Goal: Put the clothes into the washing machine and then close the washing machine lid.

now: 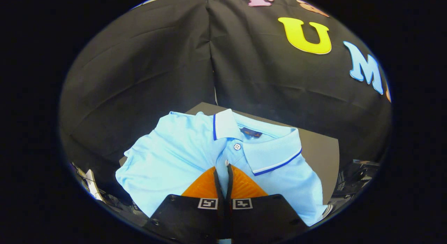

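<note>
Gripper view: I see my gripper [224,169] with its jaws pressed together, pinching the placket of the light blue polo shirt [181,156] just below its collar. Shirt lies folded on the grey tabletop [323,156] — black booth wall beyond.

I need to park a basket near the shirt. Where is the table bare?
Bare table shows beyond the shirt's collar, toward the booth wall, widest beside the collar's striped edge. The shirt covers the rest. The gripper is shut on the shirt's placket.
</note>
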The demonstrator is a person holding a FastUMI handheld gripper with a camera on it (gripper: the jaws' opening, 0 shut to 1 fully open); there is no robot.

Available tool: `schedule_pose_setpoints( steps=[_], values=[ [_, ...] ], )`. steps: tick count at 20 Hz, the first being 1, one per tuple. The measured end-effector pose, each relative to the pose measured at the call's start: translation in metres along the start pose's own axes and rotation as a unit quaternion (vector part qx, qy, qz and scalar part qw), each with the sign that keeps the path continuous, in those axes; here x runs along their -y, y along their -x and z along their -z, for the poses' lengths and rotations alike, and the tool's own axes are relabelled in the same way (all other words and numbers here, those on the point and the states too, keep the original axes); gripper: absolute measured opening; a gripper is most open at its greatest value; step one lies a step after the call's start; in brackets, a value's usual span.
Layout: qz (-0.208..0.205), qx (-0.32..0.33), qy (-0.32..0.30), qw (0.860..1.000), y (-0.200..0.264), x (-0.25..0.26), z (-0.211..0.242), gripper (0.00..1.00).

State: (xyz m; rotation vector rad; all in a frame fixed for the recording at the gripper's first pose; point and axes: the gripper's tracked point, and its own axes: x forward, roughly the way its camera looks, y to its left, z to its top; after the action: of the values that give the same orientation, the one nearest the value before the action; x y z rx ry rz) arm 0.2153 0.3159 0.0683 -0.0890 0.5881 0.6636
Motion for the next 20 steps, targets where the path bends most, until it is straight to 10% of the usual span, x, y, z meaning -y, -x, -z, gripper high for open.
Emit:
schedule_pose_setpoints(
  steps=[20],
  values=[
    [0.000, 0.125, -0.025, 0.992, 0.105, 0.036, -0.026, 0.01]
  ],
)
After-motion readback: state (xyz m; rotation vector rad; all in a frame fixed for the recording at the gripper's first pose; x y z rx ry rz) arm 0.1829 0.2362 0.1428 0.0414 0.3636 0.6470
